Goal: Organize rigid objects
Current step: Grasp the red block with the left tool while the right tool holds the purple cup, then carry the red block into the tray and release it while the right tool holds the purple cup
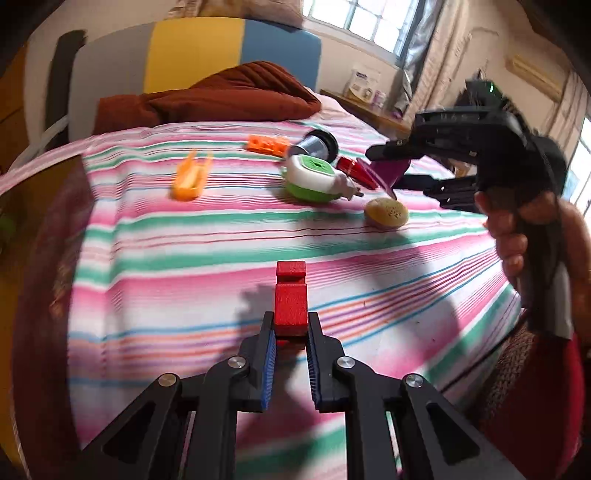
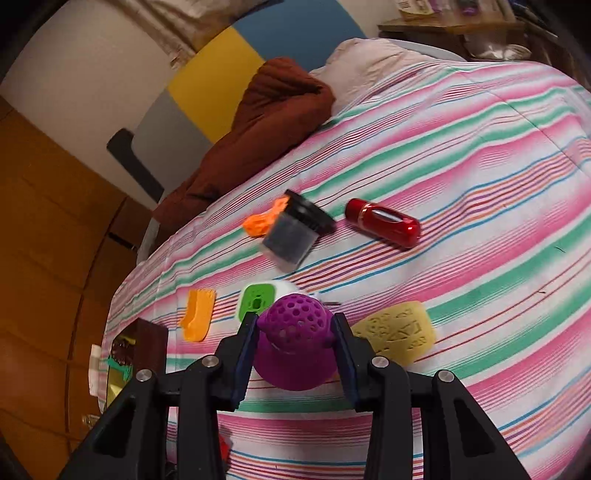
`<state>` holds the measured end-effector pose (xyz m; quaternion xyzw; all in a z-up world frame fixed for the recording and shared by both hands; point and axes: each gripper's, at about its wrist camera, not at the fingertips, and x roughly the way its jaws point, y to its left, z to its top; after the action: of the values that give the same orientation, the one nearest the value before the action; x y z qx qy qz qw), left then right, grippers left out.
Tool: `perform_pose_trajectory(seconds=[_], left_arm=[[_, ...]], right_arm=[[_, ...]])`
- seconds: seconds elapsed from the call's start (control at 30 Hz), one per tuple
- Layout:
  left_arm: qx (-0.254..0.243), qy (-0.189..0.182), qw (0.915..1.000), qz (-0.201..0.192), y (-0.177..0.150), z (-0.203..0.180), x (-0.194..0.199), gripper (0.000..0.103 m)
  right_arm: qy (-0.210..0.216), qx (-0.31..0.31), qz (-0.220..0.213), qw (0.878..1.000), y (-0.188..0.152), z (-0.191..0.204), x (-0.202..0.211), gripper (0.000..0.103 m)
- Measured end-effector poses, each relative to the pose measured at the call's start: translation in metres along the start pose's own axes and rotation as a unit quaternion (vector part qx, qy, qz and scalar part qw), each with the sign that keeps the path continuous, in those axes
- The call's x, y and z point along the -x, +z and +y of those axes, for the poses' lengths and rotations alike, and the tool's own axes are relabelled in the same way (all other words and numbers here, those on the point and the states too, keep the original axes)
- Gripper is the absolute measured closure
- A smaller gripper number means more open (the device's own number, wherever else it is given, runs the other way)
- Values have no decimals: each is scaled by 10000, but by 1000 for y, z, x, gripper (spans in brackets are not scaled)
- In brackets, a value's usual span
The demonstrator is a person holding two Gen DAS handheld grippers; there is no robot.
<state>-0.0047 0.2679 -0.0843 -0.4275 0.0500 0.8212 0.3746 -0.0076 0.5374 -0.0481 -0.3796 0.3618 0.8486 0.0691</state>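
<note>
My left gripper is shut on a red block and holds it above the striped bed. My right gripper is shut on a purple perforated cup; it also shows in the left wrist view, raised over the toys at the far right. On the bed lie an orange clip, an orange block, a clear jar with a black lid, a green and white plug, a red capsule and a yellow sponge.
A brown quilt is heaped at the head of the bed, against a grey, yellow and blue headboard. A dark box with items sits at the bed's left edge. A bedside shelf stands beyond the bed.
</note>
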Motion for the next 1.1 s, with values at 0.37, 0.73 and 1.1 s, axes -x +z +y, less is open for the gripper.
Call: perform_pose_trajectory(seconds=[0.37, 0.73, 1.1], left_arm=[[226, 138, 9981, -563, -14, 26, 64, 89], [1125, 514, 9874, -982, -25, 100, 121, 89], [1965, 1296, 9697, -654, -22, 203, 133, 89]], right_arm=[[-83, -24, 120, 9999, -2, -2, -7, 63], [-255, 27, -22, 9997, -2, 0, -3, 63], [-450, 63, -149, 9989, -2, 0, 1, 63]])
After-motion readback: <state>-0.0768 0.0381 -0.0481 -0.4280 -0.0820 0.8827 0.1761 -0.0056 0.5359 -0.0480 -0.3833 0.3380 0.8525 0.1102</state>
